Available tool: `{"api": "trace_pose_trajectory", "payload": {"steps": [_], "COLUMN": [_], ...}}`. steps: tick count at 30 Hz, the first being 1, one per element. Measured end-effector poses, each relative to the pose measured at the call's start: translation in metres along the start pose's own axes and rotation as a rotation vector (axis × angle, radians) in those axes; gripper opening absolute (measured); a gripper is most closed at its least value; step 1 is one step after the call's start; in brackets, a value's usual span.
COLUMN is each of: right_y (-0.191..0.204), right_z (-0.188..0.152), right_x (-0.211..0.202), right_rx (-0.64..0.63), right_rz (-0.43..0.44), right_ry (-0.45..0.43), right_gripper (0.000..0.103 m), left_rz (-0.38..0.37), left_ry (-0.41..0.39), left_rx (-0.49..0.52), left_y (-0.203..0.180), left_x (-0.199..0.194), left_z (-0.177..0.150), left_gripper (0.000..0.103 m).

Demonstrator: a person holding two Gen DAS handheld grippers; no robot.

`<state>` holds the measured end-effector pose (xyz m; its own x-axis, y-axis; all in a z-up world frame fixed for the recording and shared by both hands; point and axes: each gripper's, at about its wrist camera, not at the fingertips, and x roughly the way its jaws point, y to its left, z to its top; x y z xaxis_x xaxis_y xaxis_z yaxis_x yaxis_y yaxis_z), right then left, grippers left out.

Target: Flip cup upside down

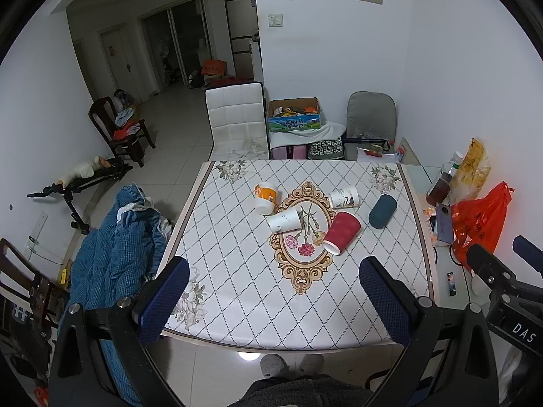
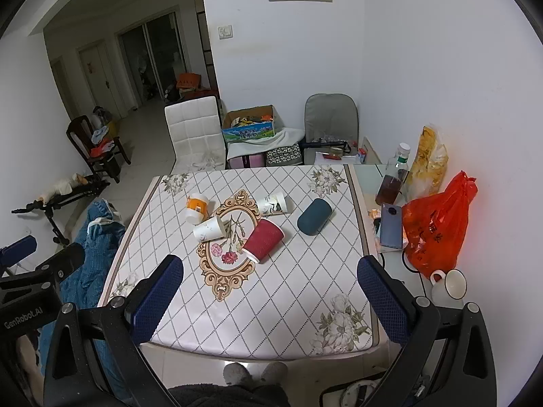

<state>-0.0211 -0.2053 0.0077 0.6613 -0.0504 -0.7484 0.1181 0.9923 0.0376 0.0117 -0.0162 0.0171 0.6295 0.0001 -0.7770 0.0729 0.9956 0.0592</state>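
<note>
Two wrist views over a square table (image 1: 237,305) covered by a smooth cloth printed with a grey diamond lattice, corner flowers and a central gilt-scroll oval. Left gripper (image 1: 275,295) and right gripper (image 2: 268,291) hang above the near edge, each with its two blue, dimpled pads spread wide and nothing between them; both are well apart from the cups.

Five cups lie on their sides around the oval. The red cup (image 1: 342,232), of ribbed paper with a white rim, lies nearest, its mouth toward the near left. Just left of it lies a plain white cup (image 1: 284,219), a tapered cone of paper. Farther left is an orange-and-white cup (image 1: 265,197); far right of the oval, a white cup with a dark print (image 1: 343,196). The teal cup (image 1: 382,211) (matt, rounded, more capsule than cone) lies right of the red one.

On the bare glass strip at the right edge stand a crinkled orange bag (image 2: 437,224), a phone (image 2: 390,225), a bottle (image 2: 392,179) of brown liquid and a glazed white mug (image 2: 449,283). Beyond the far edge stand a quilted white chair (image 1: 236,118) and a grey padded one (image 1: 371,115); a blue quilted coat (image 1: 115,244) is heaped to the left.
</note>
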Motion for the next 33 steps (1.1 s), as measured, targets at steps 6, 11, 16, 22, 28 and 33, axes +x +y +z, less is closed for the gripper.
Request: {"api": "trace_pose_trajectory", "payload": {"steps": [6, 11, 16, 22, 28, 33], "right_y": [0.0008, -0.0001, -0.0004, -0.0003, 0.0002, 0.0002], "right_z": [0.0069, 0.0049, 0.0047, 0.0067, 0.0066, 0.0064], "right_x": [-0.0001, -0.0006, -0.0008, 0.0001, 0.0, -0.0002], "right_rx": [0.002, 0.003, 0.003, 0.002, 0.003, 0.003], "right_rz": [-0.001, 0.002, 0.001, 0.001, 0.001, 0.002], "right_ry": [-0.002, -0.002, -0.003, -0.004, -0.004, -0.004], "right_gripper": [0.103, 0.103, 0.103, 0.103, 0.103, 0.103], "left_rz": [-0.001, -0.002, -0.004, -0.004, -0.005, -0.006], "left_ry": [-0.002, -0.001, 0.0, 0.0, 0.001, 0.001], "left_rx": [-0.002, -0.002, -0.004, -0.004, -0.004, -0.005], "left_y": [0.0019, 0.0019, 0.0017, 0.0021, 0.0027, 0.0032], "left_x": [0.0005, 0.0005, 0.0032, 0.0031, 0.0028, 0.0033], "left_z": [0.0006, 0.0004, 0.0019, 0.0022, 0.002, 0.0027], "left_gripper": [0.103, 0.103, 0.103, 0.103, 0.103, 0.103]}}
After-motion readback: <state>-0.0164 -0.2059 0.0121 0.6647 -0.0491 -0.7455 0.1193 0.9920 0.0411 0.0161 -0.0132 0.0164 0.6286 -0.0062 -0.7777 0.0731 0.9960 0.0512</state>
